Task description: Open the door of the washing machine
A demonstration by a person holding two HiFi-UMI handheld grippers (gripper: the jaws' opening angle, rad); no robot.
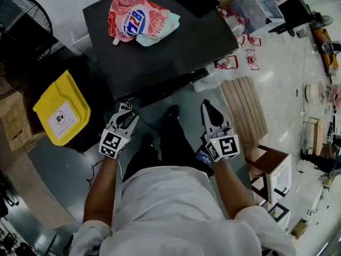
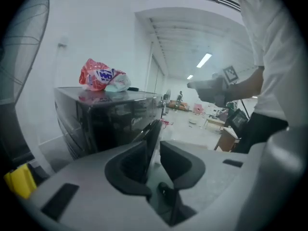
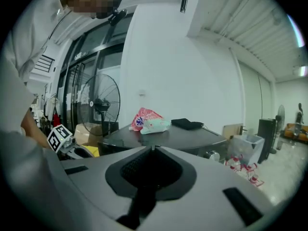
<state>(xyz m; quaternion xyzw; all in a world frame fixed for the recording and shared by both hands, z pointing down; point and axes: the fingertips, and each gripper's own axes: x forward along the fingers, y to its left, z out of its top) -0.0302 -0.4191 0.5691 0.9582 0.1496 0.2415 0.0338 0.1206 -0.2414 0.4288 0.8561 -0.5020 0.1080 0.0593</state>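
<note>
Left gripper (image 1: 127, 113): jaws apart, empty. Right gripper (image 1: 208, 110): jaws together, empty. Both held before black glossy box-shaped washing machine (image 1: 160, 57), not touching.

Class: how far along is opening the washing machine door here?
Done: nothing; no open door shows on the washing machine. In hand: the left gripper, jaws apart, and right gripper, jaws together, hang empty short of it. Left: reach the door, grip it, pull it open.
</note>
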